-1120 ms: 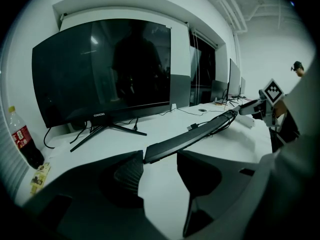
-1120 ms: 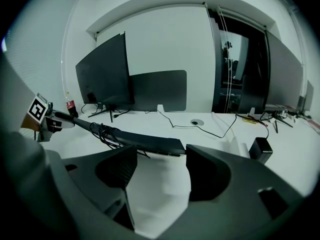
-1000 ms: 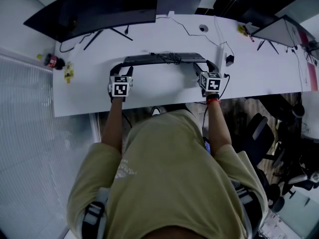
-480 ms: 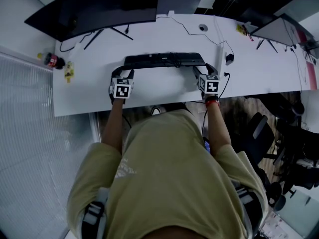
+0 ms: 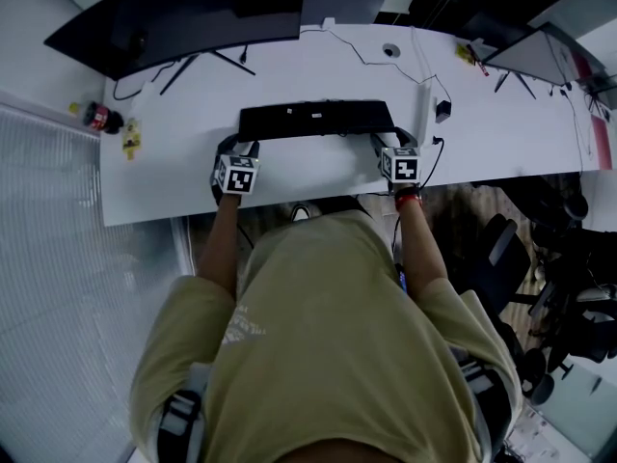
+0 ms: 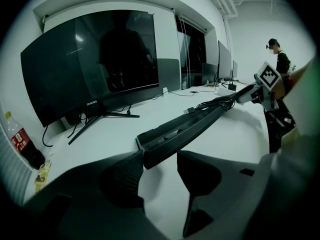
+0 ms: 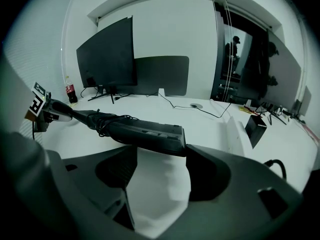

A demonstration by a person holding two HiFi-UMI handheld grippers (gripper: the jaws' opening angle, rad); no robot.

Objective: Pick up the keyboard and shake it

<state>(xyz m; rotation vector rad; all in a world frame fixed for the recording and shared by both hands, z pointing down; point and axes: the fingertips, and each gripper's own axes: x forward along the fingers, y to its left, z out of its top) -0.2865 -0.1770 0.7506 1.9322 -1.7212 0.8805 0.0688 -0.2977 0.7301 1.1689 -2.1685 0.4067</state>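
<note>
A long black keyboard (image 5: 316, 120) hangs above the white desk (image 5: 164, 177), held by both ends. My left gripper (image 5: 241, 147) is shut on its left end, which sits between the dark jaws in the left gripper view (image 6: 160, 156). My right gripper (image 5: 386, 143) is shut on the right end (image 7: 161, 154). The keyboard (image 6: 195, 126) runs off toward the other gripper's marker cube in each gripper view, tilted on its long axis. A bundled cable lies against the keyboard (image 7: 150, 133) near its far end.
A wide curved monitor (image 5: 183, 17) stands at the back of the desk, with a cola bottle (image 5: 99, 117) at the far left. A thin cable (image 5: 362, 61) and a small black adapter (image 5: 443, 112) lie right of the keyboard. Another monitor (image 5: 540, 61) and office chairs (image 5: 501, 249) are at the right.
The keyboard has turned on its long axis, so a broad face now shows to the head view instead of a thin edge. Both grippers have shifted slightly with it.
</note>
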